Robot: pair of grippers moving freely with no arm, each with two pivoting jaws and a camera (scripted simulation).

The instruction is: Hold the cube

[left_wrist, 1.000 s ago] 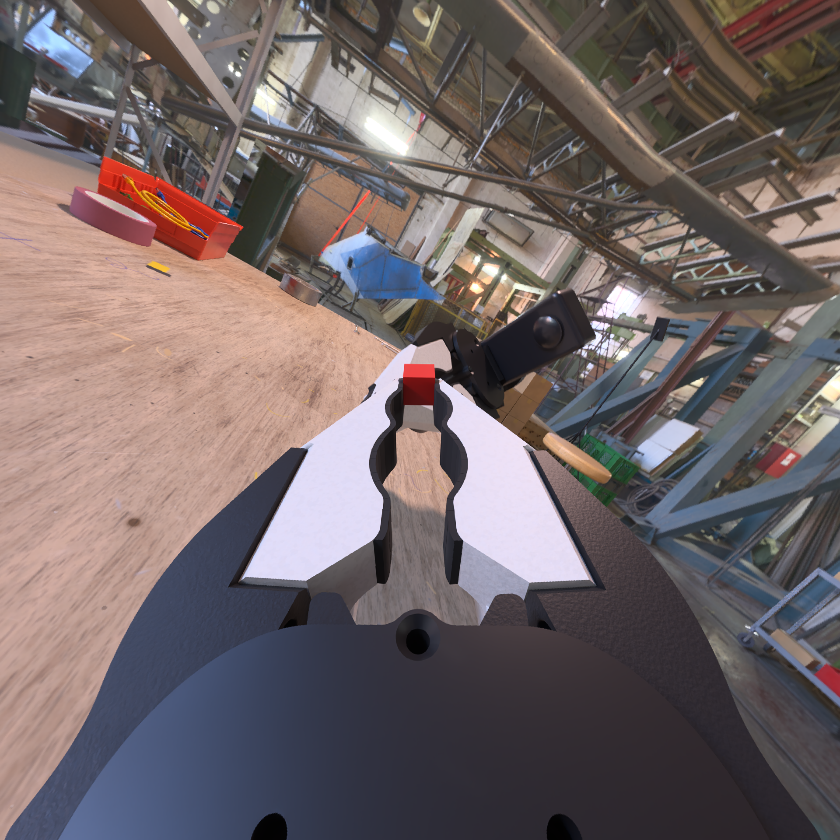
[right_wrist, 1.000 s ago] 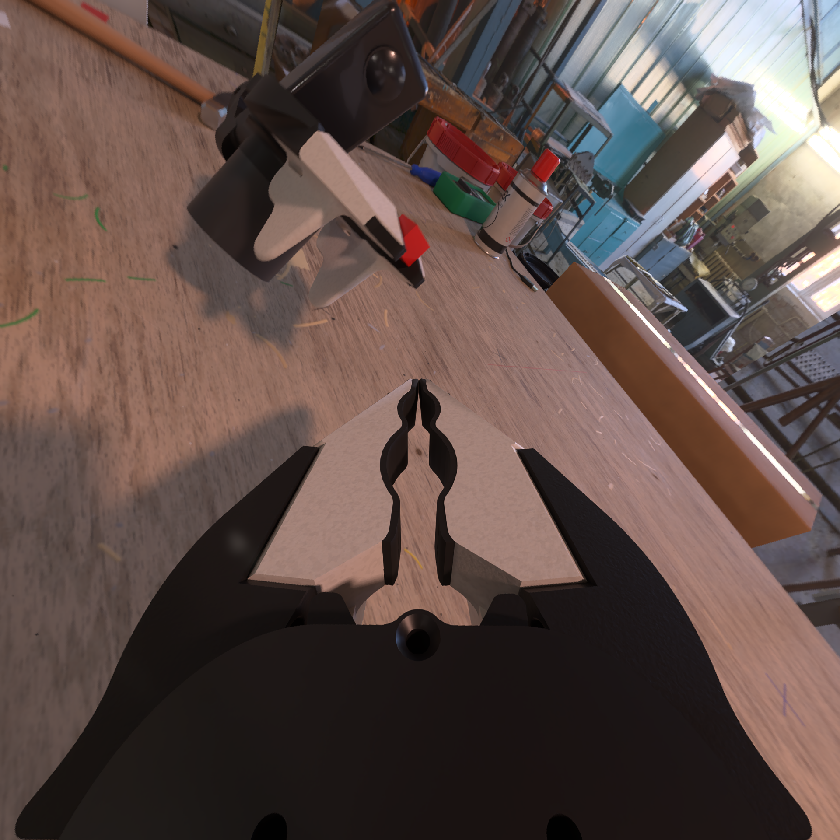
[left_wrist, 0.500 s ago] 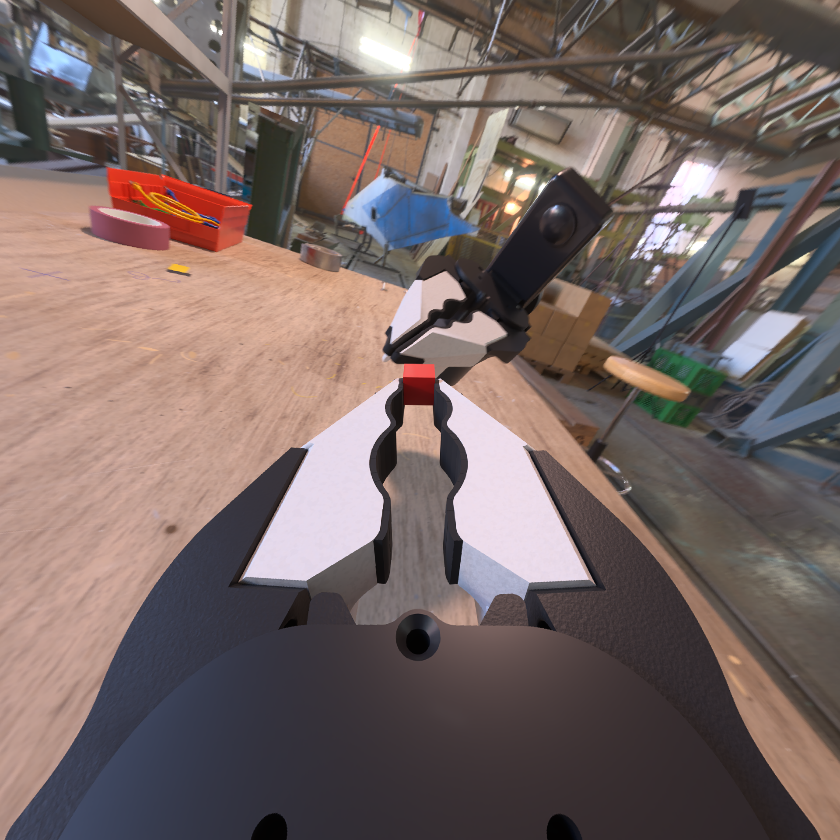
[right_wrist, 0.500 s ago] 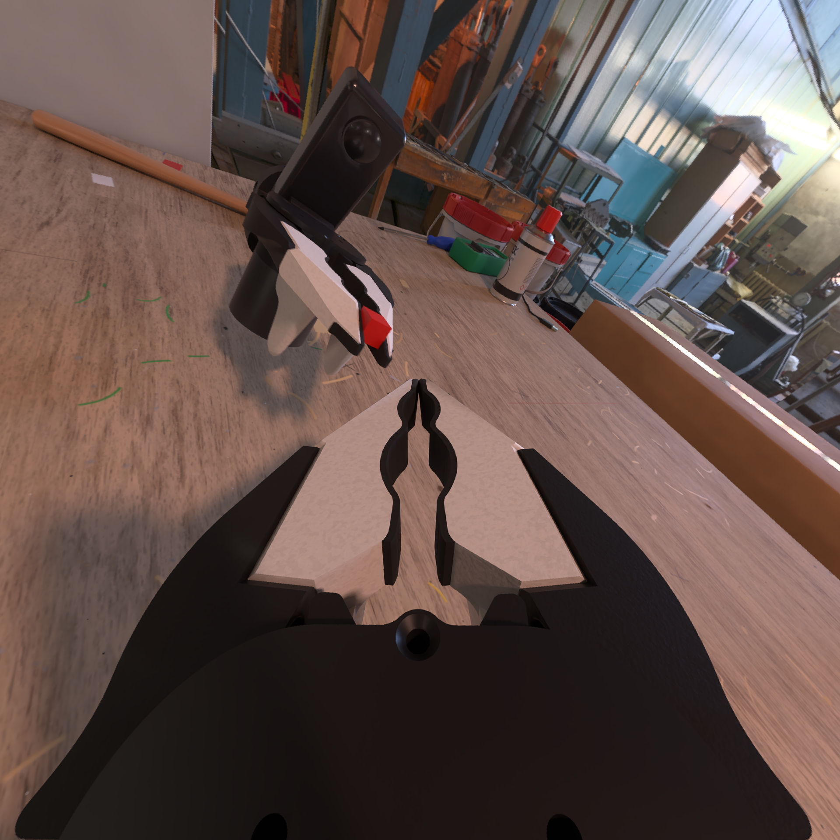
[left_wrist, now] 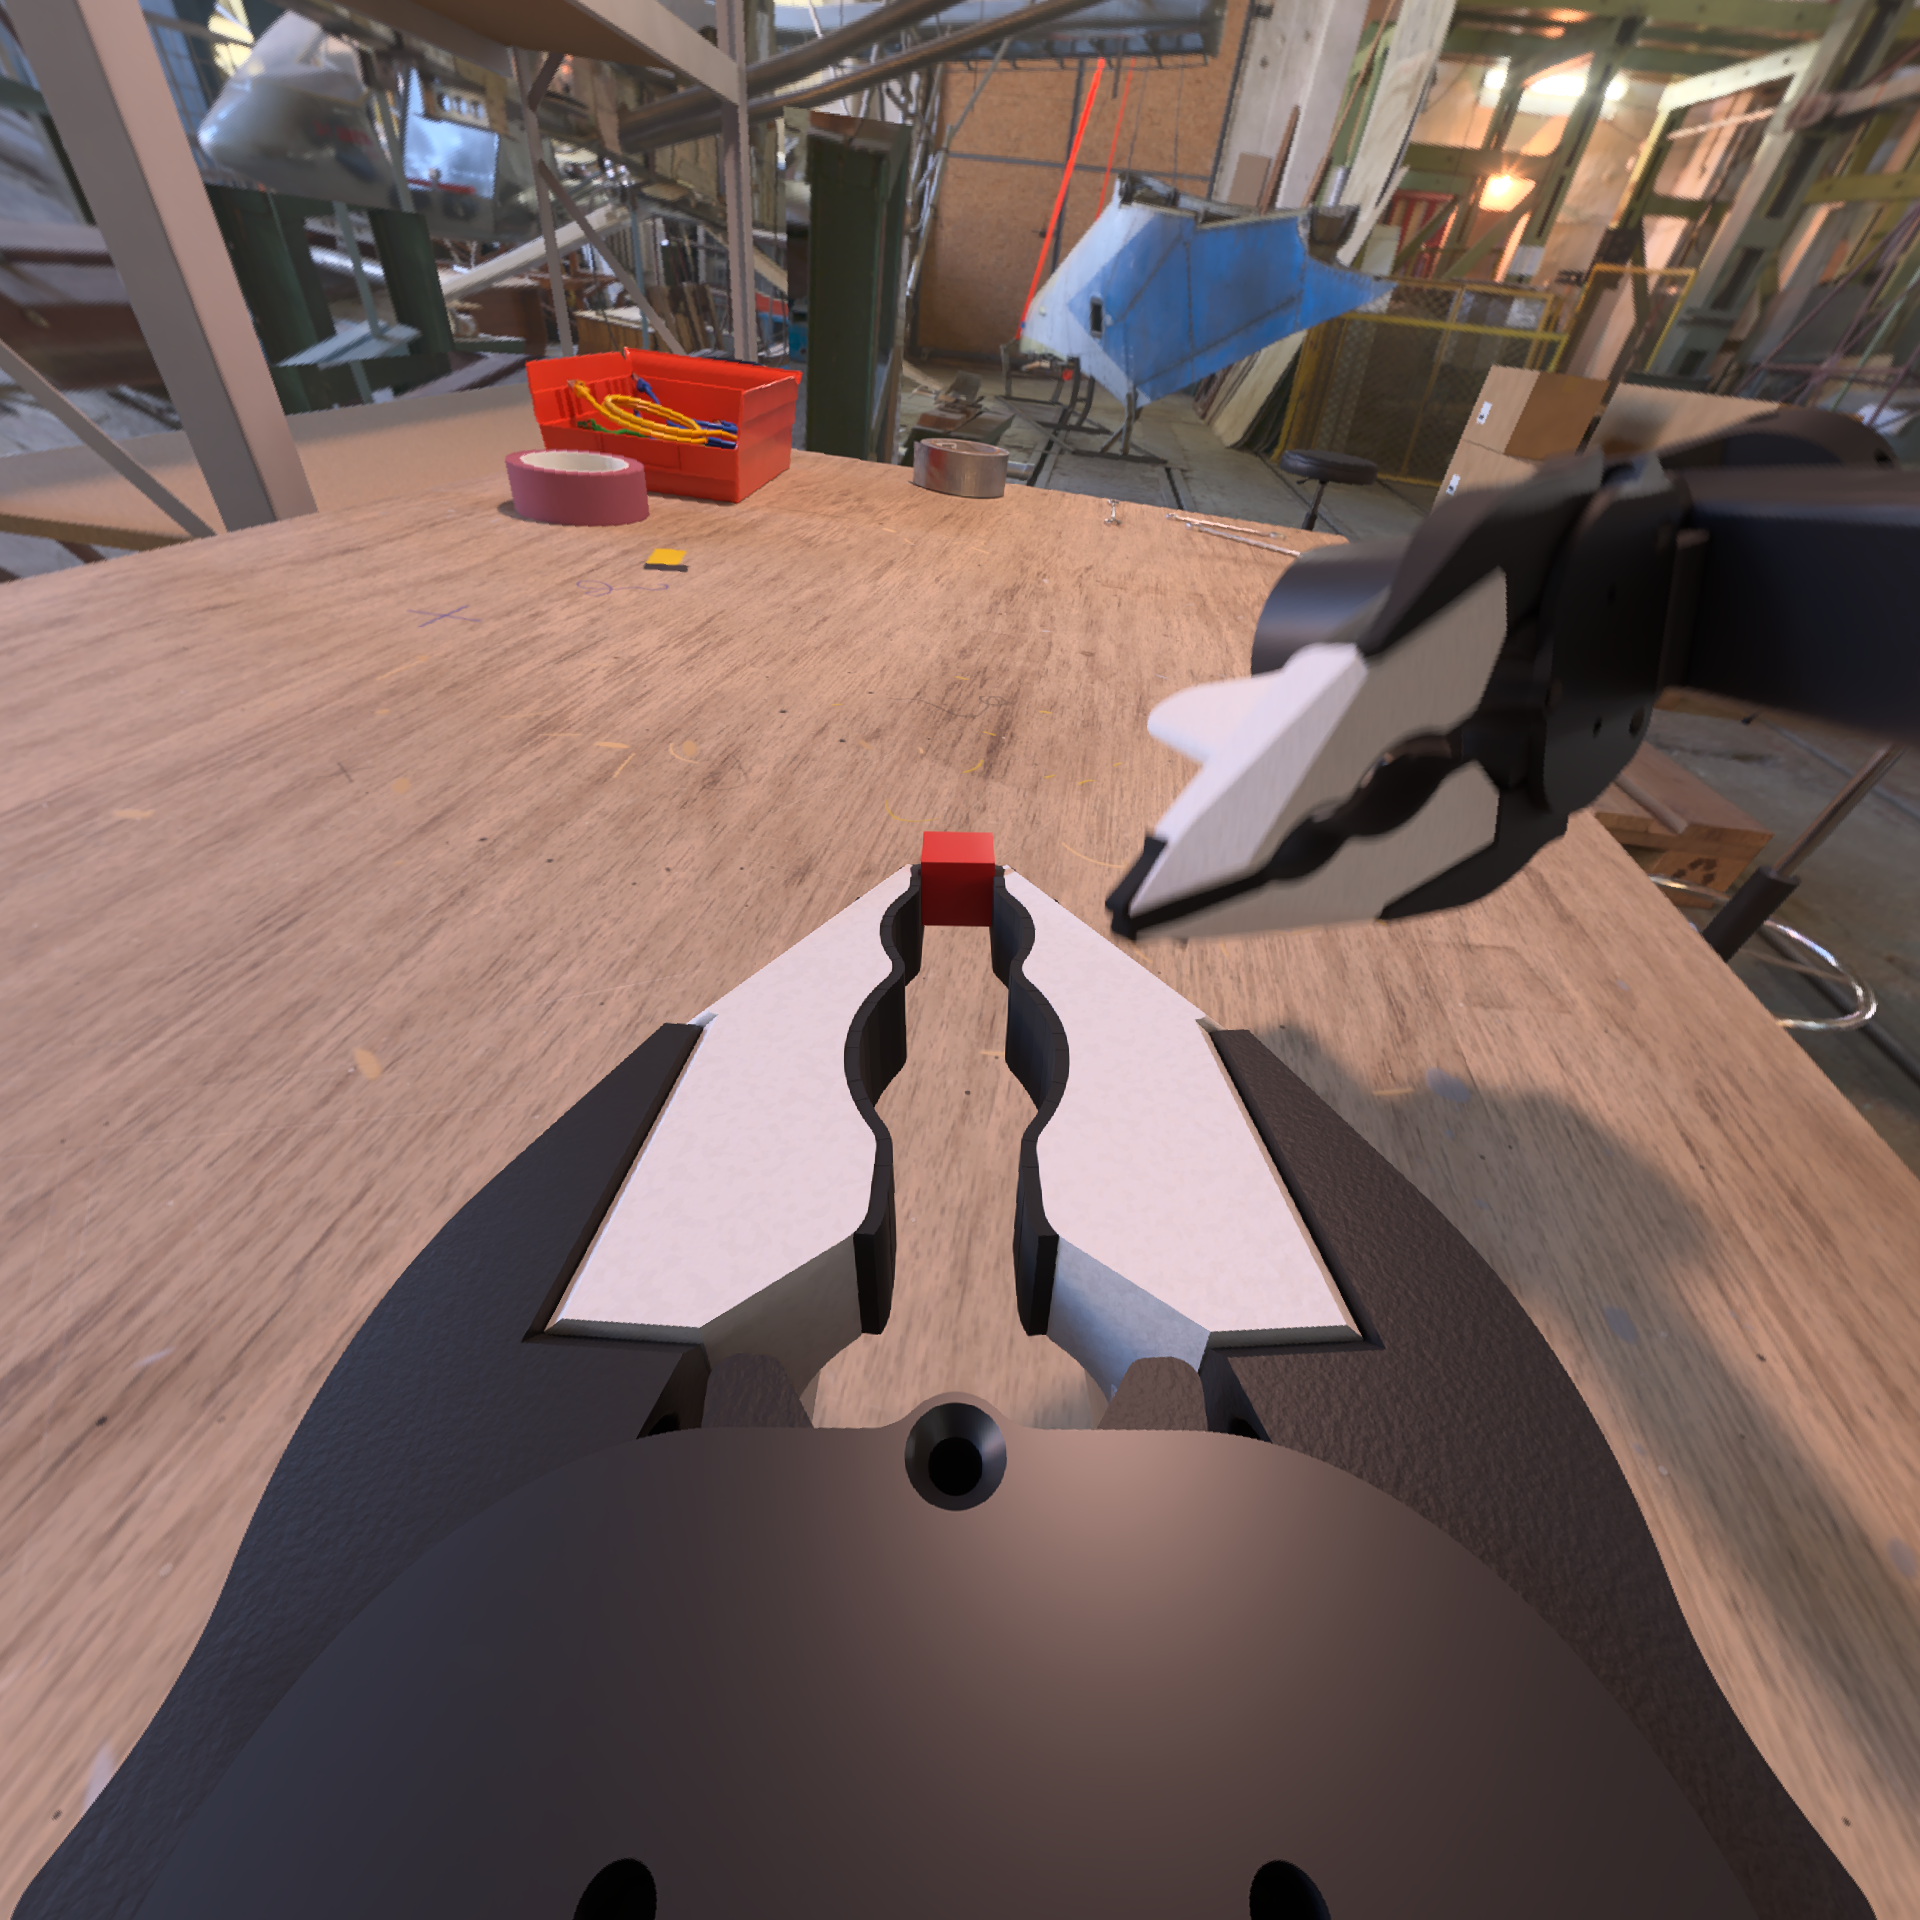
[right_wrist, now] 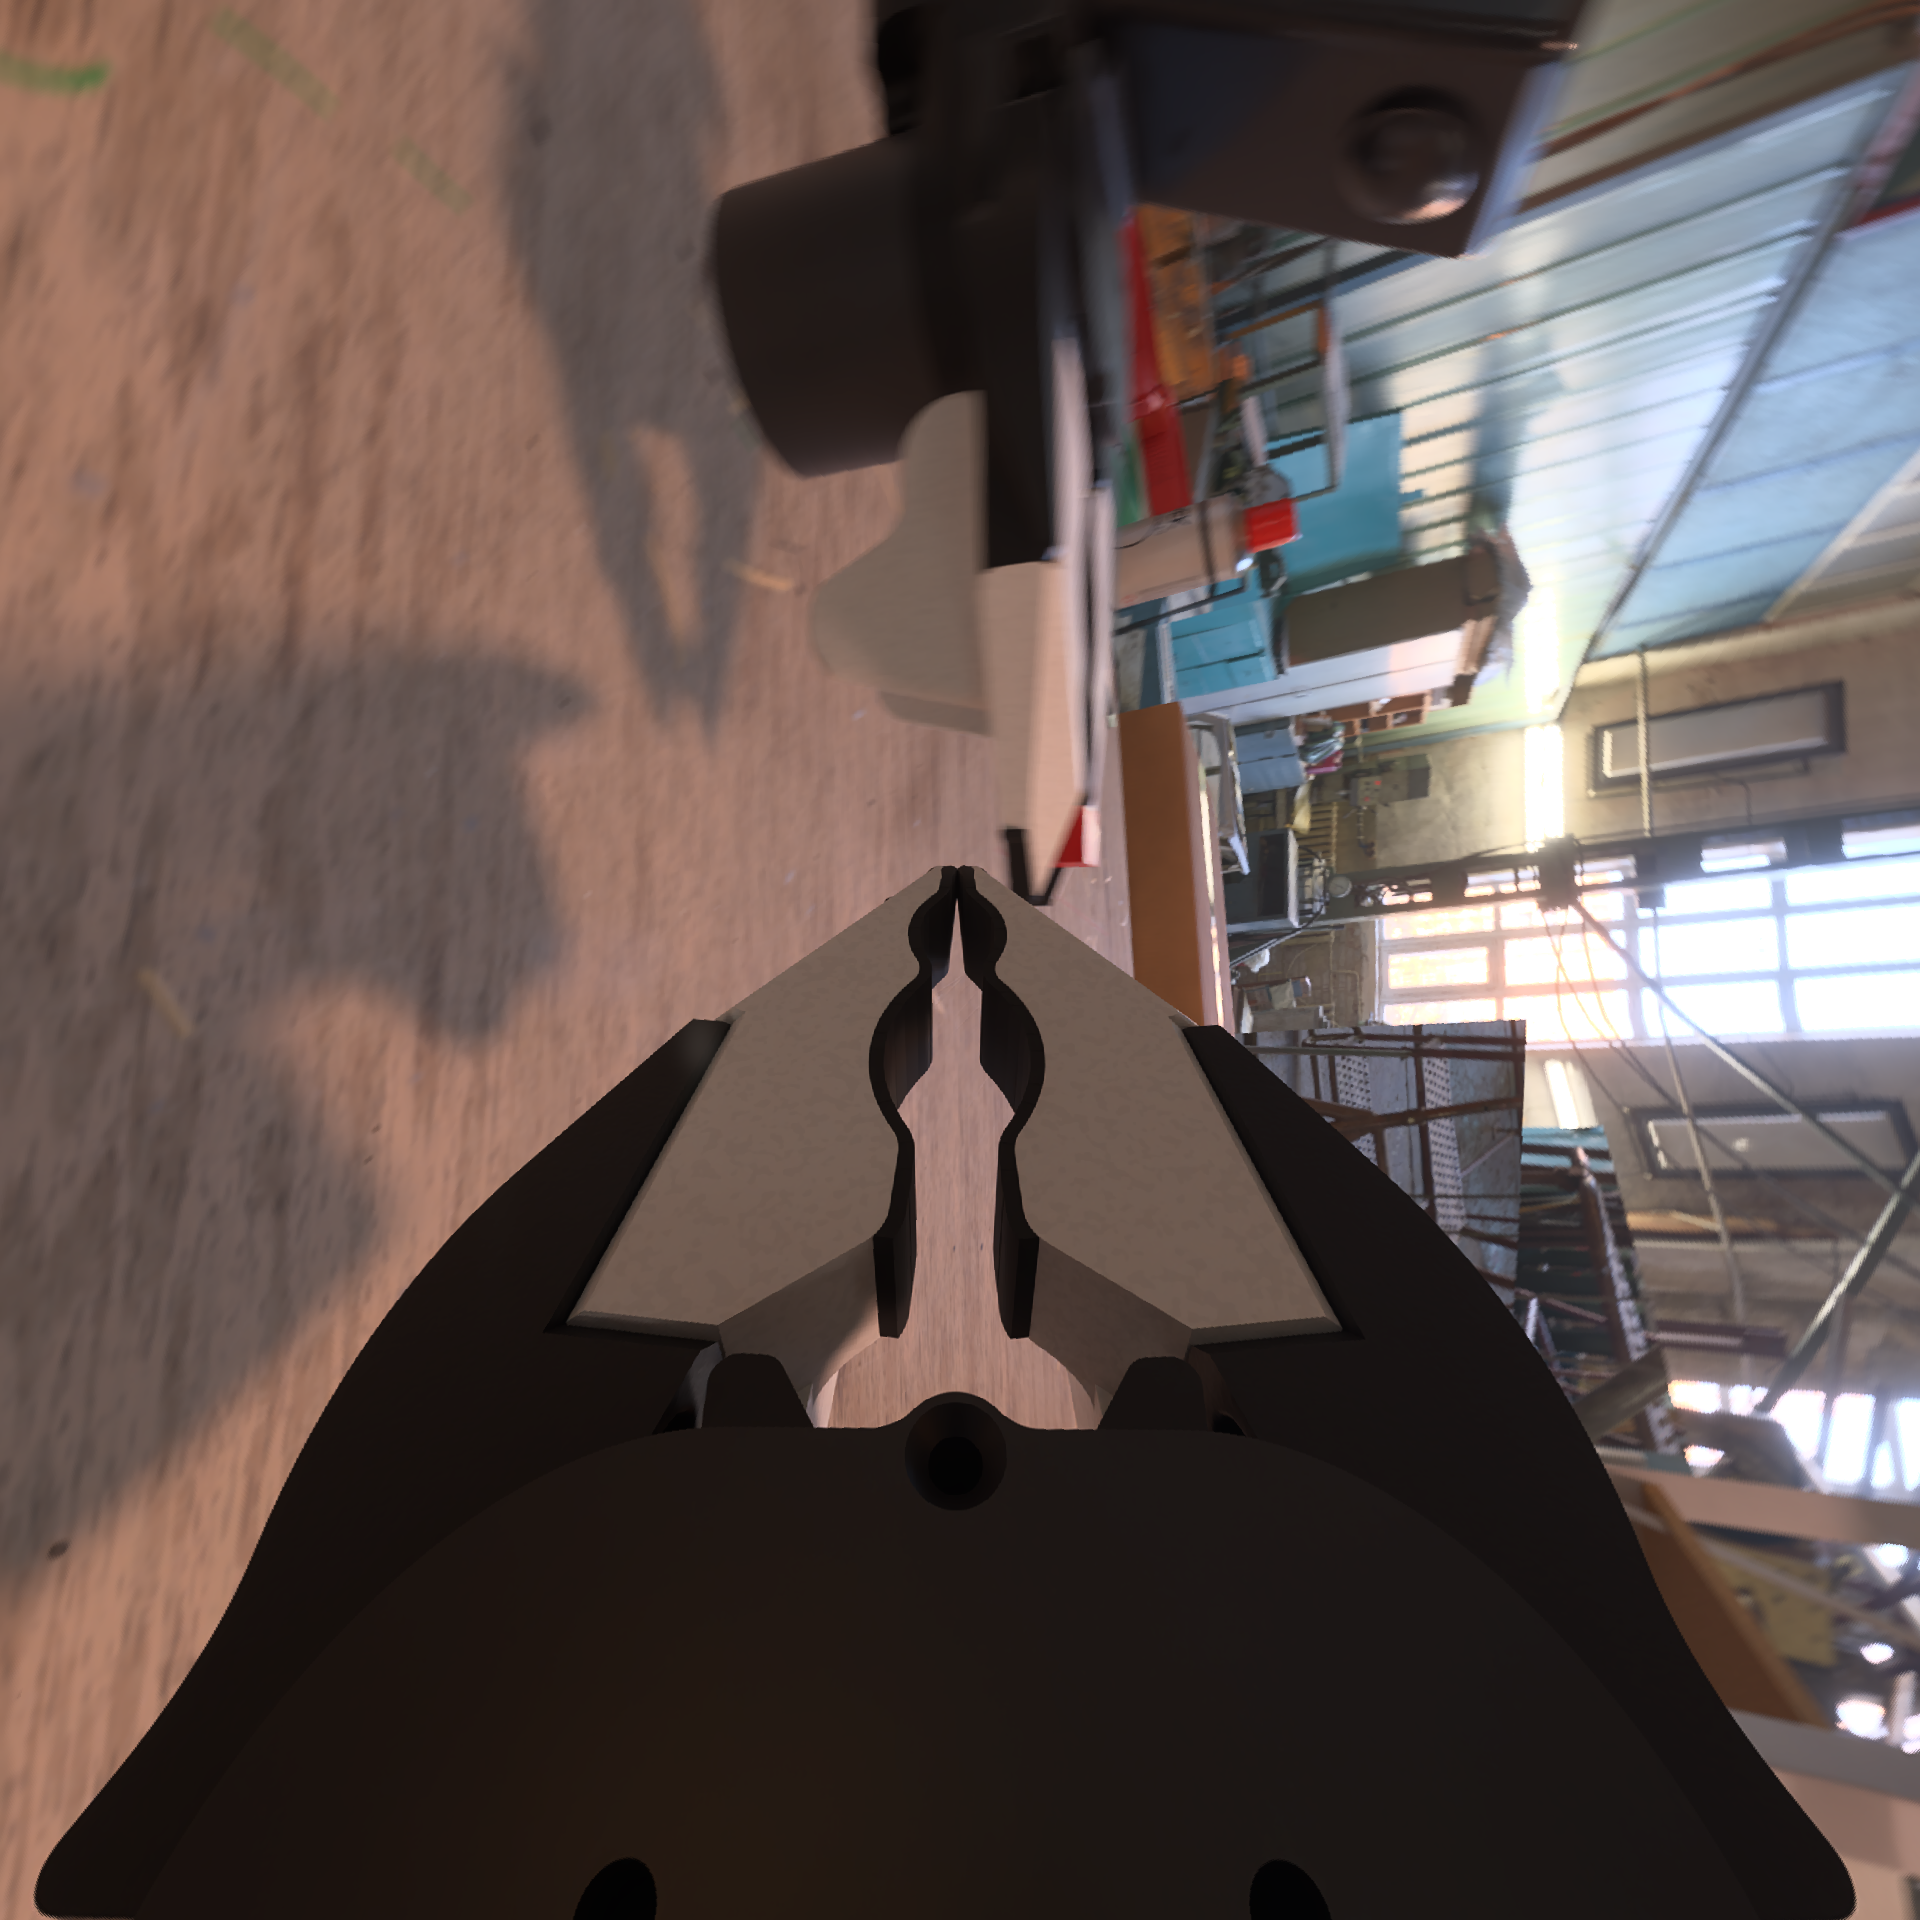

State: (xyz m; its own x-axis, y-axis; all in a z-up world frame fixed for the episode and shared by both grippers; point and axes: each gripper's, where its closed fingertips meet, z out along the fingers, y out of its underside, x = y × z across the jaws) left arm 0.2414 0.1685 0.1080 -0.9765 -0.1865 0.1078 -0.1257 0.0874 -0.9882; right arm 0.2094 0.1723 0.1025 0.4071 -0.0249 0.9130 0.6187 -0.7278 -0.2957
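Note:
A small red cube (left_wrist: 957, 879) sits clamped between the tips of my left gripper (left_wrist: 957, 883), held above the wooden table (left_wrist: 416, 831). My right gripper (left_wrist: 1127, 920) shows in the left wrist view at the right, shut and empty, its tips close to the right of the cube. In the right wrist view my right gripper (right_wrist: 956, 878) is shut with nothing between its tips. The left gripper (right_wrist: 1055, 878) hangs just beyond it, seen edge on, with a corner of the cube (right_wrist: 1081, 844) showing.
A red bin (left_wrist: 665, 426) with cables, a pink tape roll (left_wrist: 578, 486), a grey tape roll (left_wrist: 960, 467) and a small yellow piece (left_wrist: 665, 561) lie at the table's far side. The table's right edge (left_wrist: 1662, 935) drops to the workshop floor.
The left gripper has tilted down toward the table with the cube still in it. The right gripper has rolled onto its side and come to the cube's right, tips close to it.

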